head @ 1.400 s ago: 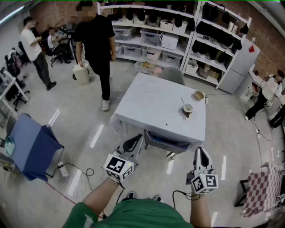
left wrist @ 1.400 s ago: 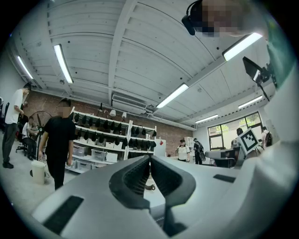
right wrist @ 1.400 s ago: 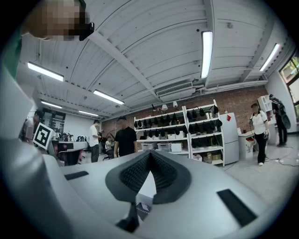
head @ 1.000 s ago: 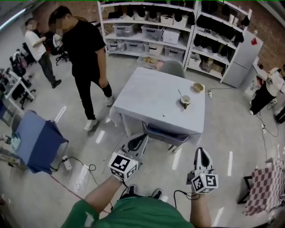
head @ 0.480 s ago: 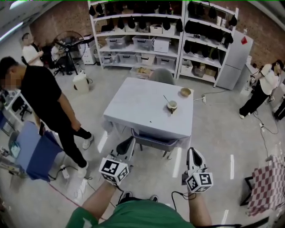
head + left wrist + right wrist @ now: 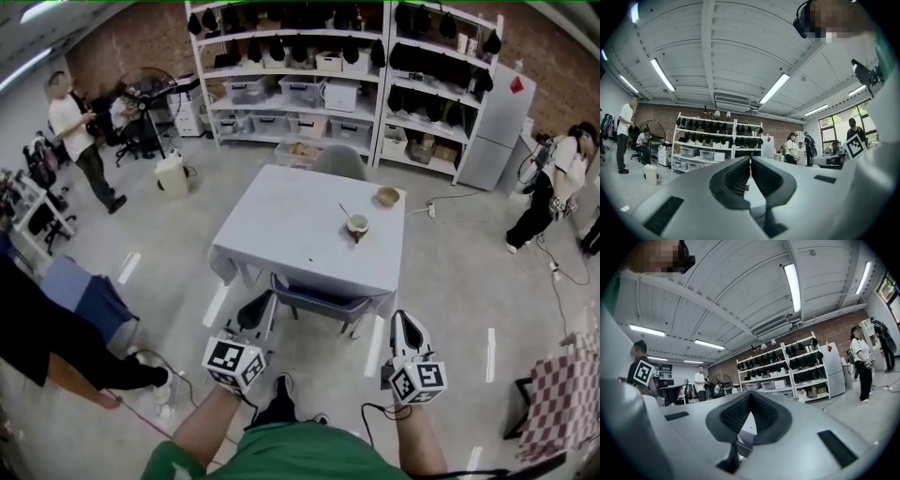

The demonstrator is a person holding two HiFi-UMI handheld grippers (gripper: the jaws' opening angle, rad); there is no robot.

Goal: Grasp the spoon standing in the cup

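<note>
A pale cup [image 6: 357,225] stands on the right half of the white-clothed table [image 6: 291,225], and a spoon [image 6: 345,212] leans out of it to the upper left. Both grippers hover well short of the table's near edge, far from the cup. My left gripper [image 6: 255,309] sits low and left of centre, my right gripper [image 6: 402,321] low and right. In the left gripper view the left gripper's [image 6: 750,159] jaws meet with nothing between them. The right gripper's [image 6: 749,393] tips also touch and are empty. Neither gripper view shows the cup.
A tan bowl [image 6: 387,195] lies behind the cup. A grey chair [image 6: 319,298] is tucked under the table's near side, between me and it. A person in black [image 6: 56,347] stands close at my left. Shelving [image 6: 309,66] lines the back wall.
The table and cup have come nearer and shifted left in the head view. The person in black has walked from the back to my near left. Both grippers stay shut.
</note>
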